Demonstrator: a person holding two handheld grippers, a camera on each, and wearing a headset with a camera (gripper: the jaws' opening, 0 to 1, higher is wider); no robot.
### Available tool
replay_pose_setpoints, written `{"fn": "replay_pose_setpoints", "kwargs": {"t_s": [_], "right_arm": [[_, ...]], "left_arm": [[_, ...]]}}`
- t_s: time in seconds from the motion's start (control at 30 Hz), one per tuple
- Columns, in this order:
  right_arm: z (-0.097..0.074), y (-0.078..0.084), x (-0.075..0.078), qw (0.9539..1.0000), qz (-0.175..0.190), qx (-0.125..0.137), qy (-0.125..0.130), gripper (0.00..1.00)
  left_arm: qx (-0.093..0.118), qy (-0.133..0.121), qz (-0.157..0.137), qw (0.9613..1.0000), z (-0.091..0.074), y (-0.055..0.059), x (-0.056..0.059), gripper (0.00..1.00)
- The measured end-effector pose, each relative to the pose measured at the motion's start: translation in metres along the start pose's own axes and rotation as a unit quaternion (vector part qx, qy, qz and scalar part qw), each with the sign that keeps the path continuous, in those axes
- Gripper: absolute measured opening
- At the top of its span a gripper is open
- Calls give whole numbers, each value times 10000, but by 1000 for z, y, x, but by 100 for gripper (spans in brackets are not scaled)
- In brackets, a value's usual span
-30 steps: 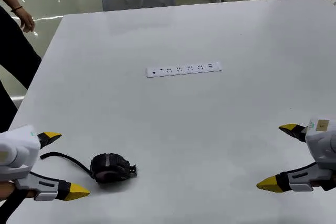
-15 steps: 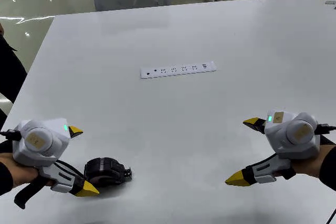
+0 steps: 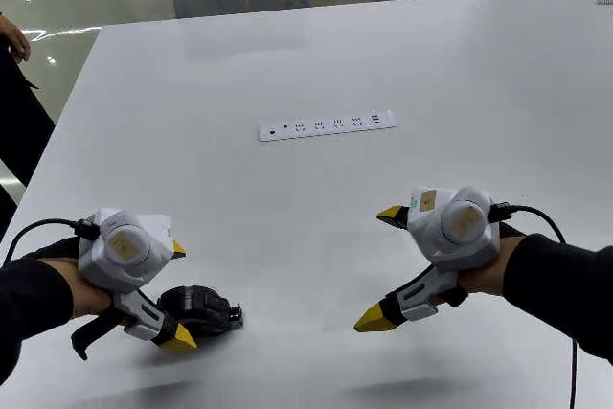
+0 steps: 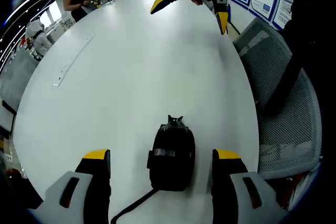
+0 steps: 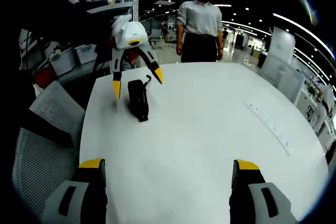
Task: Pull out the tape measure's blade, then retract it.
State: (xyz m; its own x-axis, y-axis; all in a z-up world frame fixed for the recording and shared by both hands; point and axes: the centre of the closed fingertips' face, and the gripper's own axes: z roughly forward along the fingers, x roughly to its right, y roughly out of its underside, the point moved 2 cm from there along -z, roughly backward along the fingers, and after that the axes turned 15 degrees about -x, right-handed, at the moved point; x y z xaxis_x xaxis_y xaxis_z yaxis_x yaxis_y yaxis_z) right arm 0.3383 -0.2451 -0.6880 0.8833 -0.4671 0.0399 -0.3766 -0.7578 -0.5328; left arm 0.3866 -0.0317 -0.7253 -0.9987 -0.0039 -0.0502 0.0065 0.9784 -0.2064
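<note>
Black tape measure [image 3: 196, 309] lying on white table [image 3: 383, 64], blade retracted, strap trailing.

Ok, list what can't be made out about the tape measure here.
Tape measure markings: too small, every view.
Its strap: cut off by the bottom edge, left gripper view; hidden behind the left tool, head view.
Power strip switch: too small, head view.

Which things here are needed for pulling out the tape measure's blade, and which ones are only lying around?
For the job:
tape measure
left tool, open around it
right tool, open, apart from it

Just lying about:
power strip, mid-table
mesh chair, beside the table
</note>
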Motion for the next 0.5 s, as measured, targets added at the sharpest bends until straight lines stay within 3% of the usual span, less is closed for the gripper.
{"fn": "replay_pose_setpoints", "kwargs": {"t_s": [0.07,0.13,0.27,0.33,0.37,0.4,0.43,0.5], "right_arm": [[4,-5,-1,10000,-93,6,3,99],[8,-10,-1,9997,-242,30,43,99],[19,-17,-3,9997,-237,11,-81,99],[23,-22,-6,9993,-346,50,-115,99],[25,-24,-7,9992,-371,43,-119,99],[29,-26,-9,9992,-385,15,-134,99],[30,-28,-10,9991,-395,11,-156,99],[33,-34,-14,9987,-457,37,-201,95]], "left_arm": [[1,102,-154,9998,3,-2,2,70],[31,113,-39,9999,6,-6,5,64],[-119,149,139,9997,16,-11,11,60],[-360,140,361,9986,22,-6,12,47],[-517,131,533,9972,25,-2,12,36],[-421,-3,594,9973,29,-4,13,33],[-435,40,472,9979,27,0,17,33],[-488,90,469,9977,25,-2,15,33]]}}
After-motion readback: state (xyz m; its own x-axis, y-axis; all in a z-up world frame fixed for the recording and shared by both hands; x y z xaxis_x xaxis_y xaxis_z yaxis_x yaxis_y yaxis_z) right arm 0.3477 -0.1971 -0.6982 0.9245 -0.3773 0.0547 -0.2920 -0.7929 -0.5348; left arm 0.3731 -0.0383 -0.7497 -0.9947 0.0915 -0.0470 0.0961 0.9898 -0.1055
